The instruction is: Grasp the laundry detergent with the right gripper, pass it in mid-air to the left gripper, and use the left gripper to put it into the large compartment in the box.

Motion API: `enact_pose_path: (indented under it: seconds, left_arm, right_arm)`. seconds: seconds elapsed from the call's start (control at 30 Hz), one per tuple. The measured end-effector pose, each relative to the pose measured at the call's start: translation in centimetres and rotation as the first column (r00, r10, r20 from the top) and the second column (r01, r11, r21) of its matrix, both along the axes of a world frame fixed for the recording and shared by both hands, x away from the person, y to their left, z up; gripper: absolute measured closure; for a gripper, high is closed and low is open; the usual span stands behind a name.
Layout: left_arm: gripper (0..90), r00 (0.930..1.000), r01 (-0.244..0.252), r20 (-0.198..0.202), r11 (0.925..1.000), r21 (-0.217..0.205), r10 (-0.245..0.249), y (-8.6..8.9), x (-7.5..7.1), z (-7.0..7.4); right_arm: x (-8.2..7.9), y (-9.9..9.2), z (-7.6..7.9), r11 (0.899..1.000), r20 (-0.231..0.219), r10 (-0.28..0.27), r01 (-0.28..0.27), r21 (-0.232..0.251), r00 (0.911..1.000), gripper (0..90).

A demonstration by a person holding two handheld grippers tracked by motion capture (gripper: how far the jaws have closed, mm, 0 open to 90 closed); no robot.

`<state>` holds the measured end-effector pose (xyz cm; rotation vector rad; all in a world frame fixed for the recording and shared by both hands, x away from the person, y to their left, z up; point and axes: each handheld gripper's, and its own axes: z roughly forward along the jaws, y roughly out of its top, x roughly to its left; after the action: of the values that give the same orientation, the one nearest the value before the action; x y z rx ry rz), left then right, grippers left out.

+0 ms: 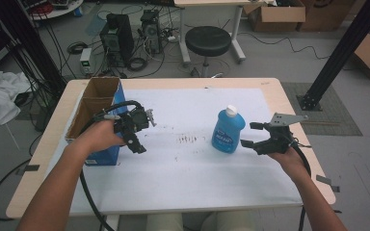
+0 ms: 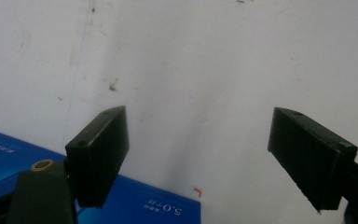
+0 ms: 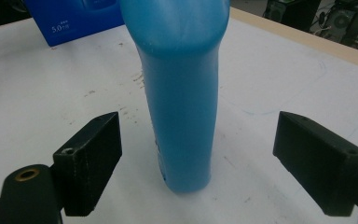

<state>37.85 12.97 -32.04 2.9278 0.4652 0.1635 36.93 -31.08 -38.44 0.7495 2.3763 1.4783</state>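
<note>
Your right tool (image 1: 254, 135) has its jaws spread wide, just beside the blue bottle (image 1: 228, 130) and not touching it. The bottle stands upright on the white surface (image 1: 183, 173), right of centre. Your left tool (image 1: 139, 130), jaws apart and holding nothing, hovers beside the blue box (image 1: 107, 156).

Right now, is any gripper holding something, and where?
Nothing is held. The right gripper is open, facing the upright blue bottle without touching it. The left gripper is open over the white table cover.
</note>
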Motion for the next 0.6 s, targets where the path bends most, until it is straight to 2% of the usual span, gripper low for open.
enact_pose_path:
  seconds: [0.6]
  left_arm:
    - [21.0,1.0,0.004,0.004,1.0,0.001,-0.004,-0.2,0.1,0.1]
  right_arm:
    - [0.6,1.5,-0.3,1.0,0.014,0.018,-0.018,0.012,0.9998,15.2]
